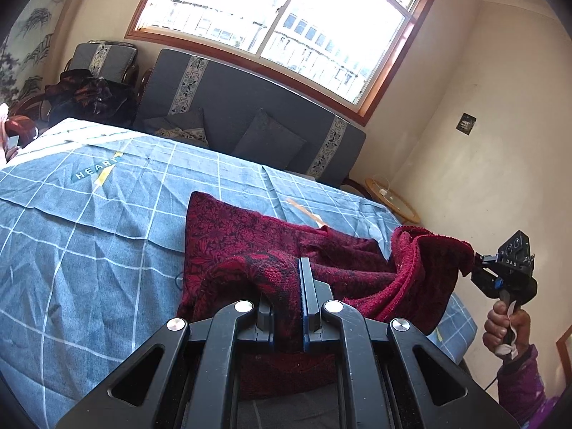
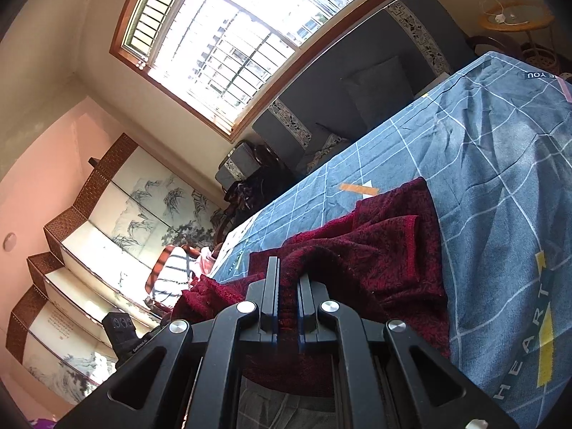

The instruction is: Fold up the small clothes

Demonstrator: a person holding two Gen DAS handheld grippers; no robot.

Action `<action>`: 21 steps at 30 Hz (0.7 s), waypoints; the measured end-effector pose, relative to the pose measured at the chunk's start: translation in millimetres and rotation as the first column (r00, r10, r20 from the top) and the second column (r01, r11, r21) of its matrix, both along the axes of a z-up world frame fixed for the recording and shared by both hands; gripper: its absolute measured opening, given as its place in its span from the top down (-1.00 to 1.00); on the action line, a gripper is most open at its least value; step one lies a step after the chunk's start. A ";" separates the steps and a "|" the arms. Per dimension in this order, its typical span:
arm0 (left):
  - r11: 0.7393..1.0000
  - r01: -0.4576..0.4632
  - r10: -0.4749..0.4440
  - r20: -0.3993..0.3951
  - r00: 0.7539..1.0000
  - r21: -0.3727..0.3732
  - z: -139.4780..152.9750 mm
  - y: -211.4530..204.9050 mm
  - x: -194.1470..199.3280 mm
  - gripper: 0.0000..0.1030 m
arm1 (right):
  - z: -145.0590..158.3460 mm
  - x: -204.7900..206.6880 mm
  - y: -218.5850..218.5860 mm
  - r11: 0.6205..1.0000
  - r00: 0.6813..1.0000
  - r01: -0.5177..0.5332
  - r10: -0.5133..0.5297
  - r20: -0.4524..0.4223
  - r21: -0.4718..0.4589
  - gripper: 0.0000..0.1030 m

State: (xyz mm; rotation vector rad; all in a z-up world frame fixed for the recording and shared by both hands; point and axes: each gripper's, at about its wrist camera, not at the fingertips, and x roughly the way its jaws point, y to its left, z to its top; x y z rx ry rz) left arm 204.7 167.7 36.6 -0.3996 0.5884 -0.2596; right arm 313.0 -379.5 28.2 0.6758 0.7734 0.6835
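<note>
A dark red patterned knit garment (image 1: 250,236) lies partly on the blue checked bedsheet (image 1: 89,236), its near edge lifted at two corners. My left gripper (image 1: 289,279) is shut on one raised corner, with cloth draped over its left finger. In the left wrist view, my right gripper (image 1: 477,262) sits at the far right, held by a hand (image 1: 504,329) in a purple sleeve, pinching the other corner. In the right wrist view, my right gripper (image 2: 287,286) is shut on a fold of the red garment (image 2: 375,250), which hangs below the fingers.
A dark grey sofa (image 1: 232,107) with cushions stands beyond the bed under a large window (image 1: 279,18). A small round wooden table (image 1: 391,200) sits by the right wall. Dark clothes (image 1: 89,96) are piled on a chair at the left. A painted folding screen (image 2: 107,236) lines the far wall.
</note>
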 end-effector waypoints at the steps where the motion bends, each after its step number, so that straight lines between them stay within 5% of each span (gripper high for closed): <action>1: 1.000 -0.005 0.005 0.000 1.000 0.006 -1.0 -0.2 2.7 0.81 | -0.7 3.3 0.9 1.000 1.000 0.002 -0.002 -0.001 -0.008 0.83; 21: 0.995 -0.053 0.056 -0.027 0.998 0.088 -23.1 5.1 52.1 0.81 | -26.1 60.7 17.4 0.998 0.998 0.021 -0.025 -0.054 -0.063 0.83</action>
